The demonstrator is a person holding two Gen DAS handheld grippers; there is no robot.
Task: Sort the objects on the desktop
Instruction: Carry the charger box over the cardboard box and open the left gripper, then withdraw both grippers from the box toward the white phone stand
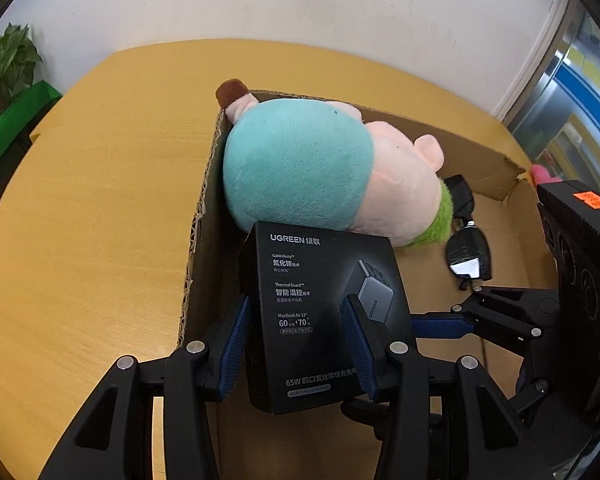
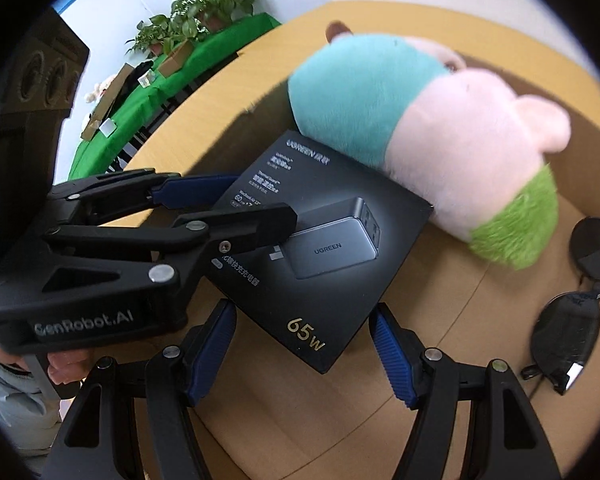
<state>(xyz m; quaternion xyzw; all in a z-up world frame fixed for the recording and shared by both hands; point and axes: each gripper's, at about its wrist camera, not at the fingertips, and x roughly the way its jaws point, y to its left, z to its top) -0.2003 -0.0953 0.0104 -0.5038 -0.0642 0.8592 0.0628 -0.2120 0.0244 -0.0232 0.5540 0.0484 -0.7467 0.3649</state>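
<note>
The black UGREEN charger box [image 1: 316,312] is matte, marked 65W. The left gripper [image 1: 296,340] clamps its sides; the right gripper [image 2: 304,356] gapes wide just beneath it.

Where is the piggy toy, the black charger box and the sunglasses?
piggy toy [image 1: 300,164], left wrist view, on its teal body.
black charger box [image 2: 324,280], right wrist view, on its front face.
sunglasses [image 2: 566,330], right wrist view, on the nearer lens.

A open cardboard box [image 1: 496,184] sits on the round wooden table [image 1: 100,200]. Inside it, the teal-and-pink plush pig [image 1: 324,168] lies against the far left wall, with the black charger carton [image 1: 320,312] just before it and the dark sunglasses [image 1: 468,252] to their right.
</note>
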